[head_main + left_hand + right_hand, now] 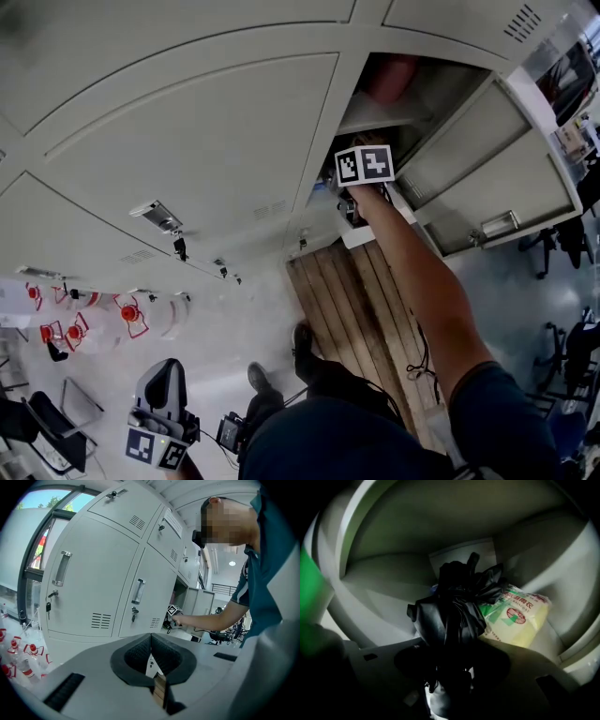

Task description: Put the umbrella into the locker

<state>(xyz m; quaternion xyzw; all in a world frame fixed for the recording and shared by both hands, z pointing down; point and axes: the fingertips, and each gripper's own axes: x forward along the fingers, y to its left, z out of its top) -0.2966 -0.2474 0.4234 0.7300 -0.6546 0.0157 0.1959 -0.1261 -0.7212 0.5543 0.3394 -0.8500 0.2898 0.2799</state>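
Note:
A folded black umbrella (452,606) lies inside the dim open locker compartment (370,117), leaning against a yellow-and-green bag (518,618). In the right gripper view its lower end sits between the jaws of my right gripper (450,660), which stand wide on either side and do not seem to press on it. From the head view, the right arm reaches into the compartment, and the marker cube (364,165) shows at its mouth. My left gripper (151,644) hangs low at my side, shut and empty, also seen in the head view (157,420).
The locker door (487,159) swings open to the right of the compartment. Closed grey lockers (187,141) fill the left. A wooden pallet (352,300) lies underfoot. Red-and-white bottles (84,319) sit on the floor at left; office chairs (562,244) stand at right.

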